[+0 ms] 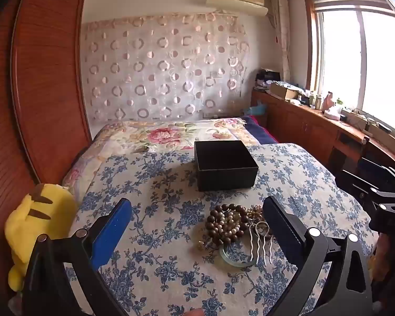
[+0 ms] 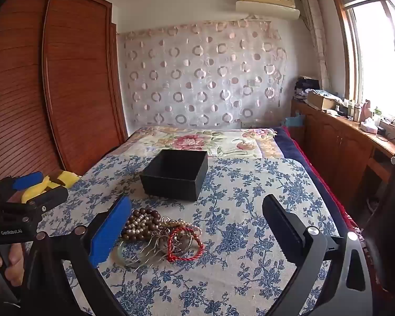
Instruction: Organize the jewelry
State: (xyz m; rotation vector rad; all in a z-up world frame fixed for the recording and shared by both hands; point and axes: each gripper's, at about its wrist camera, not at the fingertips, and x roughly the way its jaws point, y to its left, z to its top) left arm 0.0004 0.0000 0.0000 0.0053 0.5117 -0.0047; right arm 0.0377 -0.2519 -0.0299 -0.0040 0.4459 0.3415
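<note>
The jewelry lay in one tangled heap on the blue-flowered cloth [image 1: 150, 237] over the bed, low and right of centre in the left wrist view and low and left of centre in the right wrist view. An open black box [image 1: 225, 167] stood beyond the heap, apart from it, and looked empty as far as its inside could be seen.

The left hand-held gripper [image 1: 197, 226] had its fingers spread wide with nothing between the pads; the heap sat just inside its right finger. The right hand-held gripper [image 2: 194, 226] was likewise spread wide and empty, the heap close against its blue left finger.

In the heap, a brown bead bracelet [image 1: 221, 222] with pale beads wound through it would likely be light, limp and apt to roll or drape; pinching across the bunched strands seemed safer than catching a single bead. The red cord bracelet [image 2: 185, 245] looked soft and easy to squeeze anywhere along its loop. The metal hairpin [image 1: 259, 239] appeared stiff, thin and slippery, best taken at its looped head. A pale green bangle [image 1: 235, 260] lay partly under the rest, probably hard and breakable, so the pieces on top should probably come off first, gently, since they were interlaced and could drag each other along.
</note>
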